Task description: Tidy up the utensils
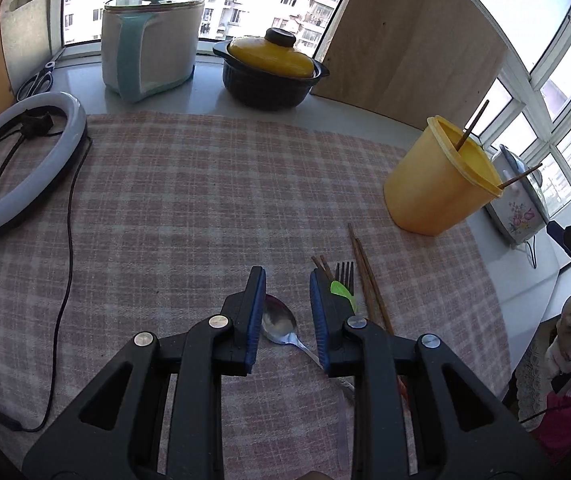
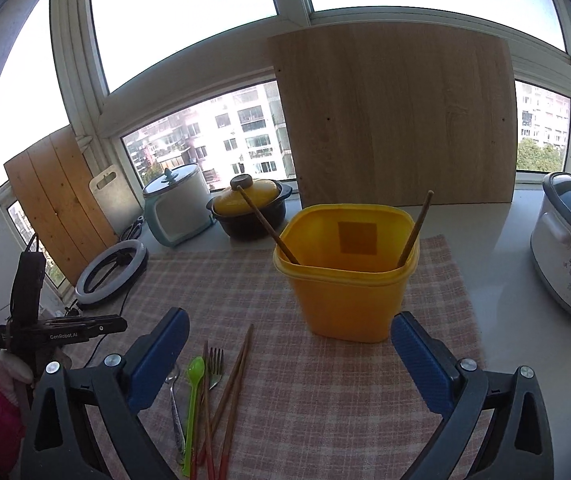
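The left claw (image 1: 287,280) hangs low over the checked cloth (image 1: 189,200) that covers the desk (image 1: 213,92). Its 2 blue pads stand a narrow gap apart and nothing is pinched between them; the bowl of the metal spoon (image 1: 279,322) lies on the cloth in that gap, below the pads. Whether a pad touches the spoon, I cannot tell.

Just beside the spoon, on its right in the left wrist view, lie the other loose utensils: a green plastic spoon (image 1: 339,290), a dark fork (image 1: 345,272) and a pair of brown chopsticks (image 1: 367,276). More chopstick ends show close by them, partly hidden behind the right finger.

The right claw (image 2: 289,330) is spread wide and holds nothing. Between its fingers, farther back on the cloth, stands the yellow container (image 2: 345,292), upright and without a lid. 2 chopsticks (image 2: 267,226) stand inside it and lean on opposite corners of the rim. The loose utensils lie in front of the container toward its left, near the left finger of this claw.

At the window side of the desk stand a white pot with a glass lid (image 1: 151,52) and a dark pot with a yellow lid (image 1: 271,68). A ring light (image 1: 17,168) lies at the left edge of the cloth. A wooden board (image 2: 393,120) leans on the window behind the container, and a white cooker with flowers (image 2: 569,248) stands at the right.
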`<state>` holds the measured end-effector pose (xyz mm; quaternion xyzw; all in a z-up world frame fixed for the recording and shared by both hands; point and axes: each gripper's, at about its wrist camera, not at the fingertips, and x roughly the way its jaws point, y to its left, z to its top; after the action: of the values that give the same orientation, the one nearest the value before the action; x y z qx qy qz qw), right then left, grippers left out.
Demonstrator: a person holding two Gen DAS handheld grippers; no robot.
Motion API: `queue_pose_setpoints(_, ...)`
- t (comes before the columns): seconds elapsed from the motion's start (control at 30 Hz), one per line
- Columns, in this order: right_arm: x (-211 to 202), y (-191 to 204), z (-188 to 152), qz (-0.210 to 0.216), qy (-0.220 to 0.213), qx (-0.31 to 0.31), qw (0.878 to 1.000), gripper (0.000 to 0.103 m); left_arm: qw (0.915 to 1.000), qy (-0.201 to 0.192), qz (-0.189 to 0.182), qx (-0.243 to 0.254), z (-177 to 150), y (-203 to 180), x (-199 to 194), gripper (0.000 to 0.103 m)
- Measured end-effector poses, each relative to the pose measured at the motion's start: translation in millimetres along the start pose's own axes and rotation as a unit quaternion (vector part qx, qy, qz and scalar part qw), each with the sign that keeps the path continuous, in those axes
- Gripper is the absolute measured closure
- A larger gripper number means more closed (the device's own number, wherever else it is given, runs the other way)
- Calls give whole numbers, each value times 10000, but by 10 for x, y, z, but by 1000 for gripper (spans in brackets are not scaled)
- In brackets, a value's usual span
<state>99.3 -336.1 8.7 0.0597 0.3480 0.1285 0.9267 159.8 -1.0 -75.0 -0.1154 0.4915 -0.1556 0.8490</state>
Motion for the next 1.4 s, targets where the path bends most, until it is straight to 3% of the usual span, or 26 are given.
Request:
queue_pose_setpoints(0.07,126,80,-72,159,239,-114,9995,8,9999,112,-9,-93,-80,82,87,81)
queue_pose_setpoints(0.2,510,176,-220,433,952,-165,9944,29,9992,294,-58,-264,-196,203,250,81)
queue_pose_setpoints(0.5,1324,340,-529,463,2141,-60,9757,63,9962,573,-279,-591,-288,392,525,81)
queue_pose_setpoints(0.63,1492,370,-552,488,2354,9,9707,68,9933,645,-541,-787,-277,426,619,81)
queue_pose_setpoints(0.93,1748,419,-552,432,2640,-25,9636,77,9908,814,-711,-810,-292,383,820,81)
queue_pose_setpoints(1.2,1970,460,-586,303,2810,-62,9592,82,9914,750,-756,-762,-255,365,870,82)
queue_pose_setpoints(1.4,2057,496,-612,140,2921,-155,9562,94,9938,679,-660,-583,-260,311,889,85)
